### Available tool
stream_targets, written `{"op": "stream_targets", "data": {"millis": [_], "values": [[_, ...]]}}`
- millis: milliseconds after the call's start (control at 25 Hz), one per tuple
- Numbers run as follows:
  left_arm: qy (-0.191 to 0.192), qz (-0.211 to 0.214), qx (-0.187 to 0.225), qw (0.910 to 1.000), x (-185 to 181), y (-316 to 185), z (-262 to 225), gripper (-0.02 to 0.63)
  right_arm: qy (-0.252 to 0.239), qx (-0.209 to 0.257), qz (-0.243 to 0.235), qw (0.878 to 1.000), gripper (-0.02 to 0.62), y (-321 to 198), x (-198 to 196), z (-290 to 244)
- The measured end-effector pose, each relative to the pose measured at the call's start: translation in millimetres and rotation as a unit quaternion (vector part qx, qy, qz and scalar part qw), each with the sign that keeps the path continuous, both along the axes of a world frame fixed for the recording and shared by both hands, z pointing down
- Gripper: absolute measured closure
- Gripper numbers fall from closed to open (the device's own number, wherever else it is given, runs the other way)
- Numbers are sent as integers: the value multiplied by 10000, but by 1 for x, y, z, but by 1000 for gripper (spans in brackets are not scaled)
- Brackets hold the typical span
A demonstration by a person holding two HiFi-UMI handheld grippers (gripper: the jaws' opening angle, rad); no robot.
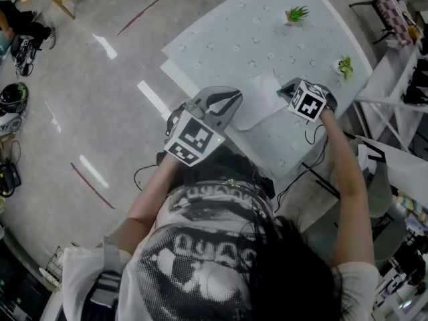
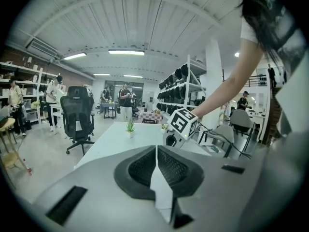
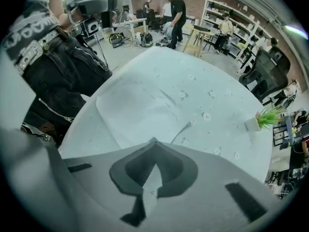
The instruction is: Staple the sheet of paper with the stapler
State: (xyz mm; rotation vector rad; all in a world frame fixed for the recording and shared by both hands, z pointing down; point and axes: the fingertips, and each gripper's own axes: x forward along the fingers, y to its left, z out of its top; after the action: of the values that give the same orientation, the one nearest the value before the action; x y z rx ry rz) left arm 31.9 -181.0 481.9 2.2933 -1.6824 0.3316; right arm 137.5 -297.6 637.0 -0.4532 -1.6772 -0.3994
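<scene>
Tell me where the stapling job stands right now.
Done: nothing that shows. The sheet of paper lies flat on the table, and no staple can be made out.
In hand: nothing. The left gripper and right gripper flank the sheet, jaws together and empty.
Left: everything. No stapler appears in any view, so it must be found, brought to the sheet and pressed.

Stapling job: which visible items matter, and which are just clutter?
Job: white sheet of paper; left gripper; right gripper. No stapler visible.
Lying about: small green potted plant; second potted plant; black mesh office chair.
</scene>
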Motion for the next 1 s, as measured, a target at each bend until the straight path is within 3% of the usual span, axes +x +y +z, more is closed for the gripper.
{"op": "stream_targets", "data": {"millis": [640,1000], "values": [[199,399,128,9989,30,-30,14,597,274,-244,409,9985,600,-2,-2,5],[219,293,175,9992,24,-37,13,597,416,-196,400,9981,600,0,-1,6]]}}
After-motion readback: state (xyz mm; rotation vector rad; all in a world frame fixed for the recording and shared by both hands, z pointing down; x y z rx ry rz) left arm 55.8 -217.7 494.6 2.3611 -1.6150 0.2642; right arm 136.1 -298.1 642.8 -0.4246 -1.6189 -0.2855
